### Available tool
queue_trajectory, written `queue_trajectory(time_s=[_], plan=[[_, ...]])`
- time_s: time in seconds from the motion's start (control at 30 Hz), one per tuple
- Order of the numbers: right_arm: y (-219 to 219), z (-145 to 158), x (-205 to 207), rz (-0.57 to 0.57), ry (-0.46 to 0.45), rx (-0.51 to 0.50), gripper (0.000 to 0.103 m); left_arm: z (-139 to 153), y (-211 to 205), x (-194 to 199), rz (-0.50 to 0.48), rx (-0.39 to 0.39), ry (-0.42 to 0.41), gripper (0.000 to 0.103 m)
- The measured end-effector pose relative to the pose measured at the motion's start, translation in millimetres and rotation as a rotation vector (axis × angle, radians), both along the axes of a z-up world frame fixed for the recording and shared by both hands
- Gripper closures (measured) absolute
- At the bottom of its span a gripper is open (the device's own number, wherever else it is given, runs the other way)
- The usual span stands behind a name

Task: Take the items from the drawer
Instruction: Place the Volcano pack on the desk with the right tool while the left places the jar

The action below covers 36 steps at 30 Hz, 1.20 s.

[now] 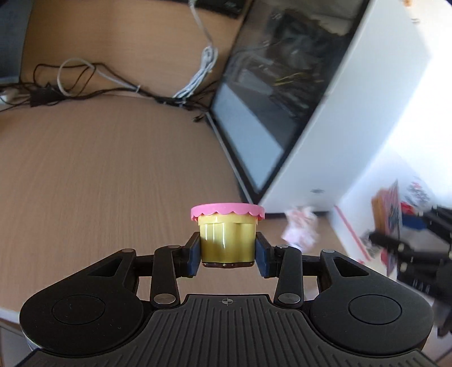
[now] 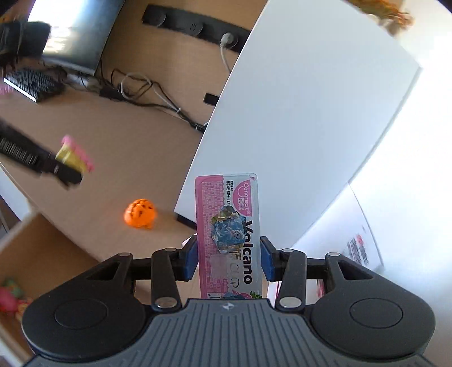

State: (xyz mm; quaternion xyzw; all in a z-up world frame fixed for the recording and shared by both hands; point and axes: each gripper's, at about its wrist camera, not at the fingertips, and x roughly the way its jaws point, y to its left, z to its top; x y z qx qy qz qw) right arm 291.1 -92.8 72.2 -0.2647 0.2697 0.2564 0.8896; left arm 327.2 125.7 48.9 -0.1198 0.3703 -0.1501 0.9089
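Note:
My left gripper [image 1: 228, 254] is shut on a small yellow tub with a scalloped pink lid [image 1: 227, 234], held upright above the wooden desk [image 1: 99, 175]. In the right wrist view that same tub [image 2: 74, 155] appears blurred at the left, in the left gripper [image 2: 60, 170]. My right gripper [image 2: 228, 255] is shut on a flat pink and silver snack packet [image 2: 227, 223] printed "Volcano". The open wooden drawer [image 2: 48, 254] lies at the lower left, with colourful items [image 2: 10, 296] in its corner. The right gripper [image 1: 418, 248] shows blurred at the right of the left wrist view.
An orange toy ball [image 2: 140, 213] rests on the desk near a white box [image 2: 296, 127]. A dark monitor [image 1: 271, 107] leans beside the white box [image 1: 381, 98]. Tangled cables [image 1: 84, 84] run along the desk's back. A keyboard [image 2: 31, 83] and wall sockets [image 2: 195, 24] sit farther off.

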Motion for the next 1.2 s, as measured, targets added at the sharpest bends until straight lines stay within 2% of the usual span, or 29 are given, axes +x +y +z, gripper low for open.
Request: queue_trajectory(time_s=[0.07,0.13,0.27,0.33,0.37,0.43,0.5,0.63,0.7,0.8,0.87,0.93,1.0,1.13,1.2], plan=[[10,-21,28,0.028,0.025,-0.048,0.059,-17,-7,16,-0.006,0.022,0.021,0.06],[32,-48,35,0.074,0.028,-0.116,0.059,-33,-13,28,-0.022,0.042,0.038,0.06],[69,-89,50,0.178,0.022,-0.222,0.059,-57,-15,39,-0.028,0.023,0.06,0.06],[82,-104,57,0.216,0.002,-0.251,0.06,-67,-17,45,-0.014,0.041,0.069,0.061],[106,-112,64,0.23,-0.024,-0.27,0.059,-71,-19,47,-0.007,0.066,0.067,0.06],[115,-126,68,0.248,-0.058,-0.315,0.051,-76,-20,47,0.005,0.113,0.048,0.06],[118,-135,70,0.25,-0.075,-0.319,0.048,-77,-19,47,0.014,0.137,0.029,0.06],[113,-138,72,0.2,-0.067,-0.271,0.046,-76,-12,48,0.046,0.126,0.038,0.06],[106,-132,73,0.172,-0.029,-0.211,0.046,-74,-7,46,0.055,0.109,0.038,0.06],[84,-115,71,0.13,0.107,-0.021,0.043,-73,0,41,0.06,0.085,0.059,0.06],[66,-107,67,0.094,0.194,0.108,0.036,-70,4,37,0.068,0.086,0.072,0.06],[52,-104,61,0.056,0.251,0.189,0.036,-69,9,30,0.072,0.091,0.074,0.06],[45,-105,64,0.023,0.296,0.232,0.035,-67,12,22,0.072,0.096,0.068,0.06],[33,-89,56,-0.021,0.369,0.278,0.033,-67,18,17,0.083,0.086,0.07,0.06],[33,-95,52,-0.022,0.383,0.271,0.033,-70,19,20,0.09,0.084,0.088,0.059]])
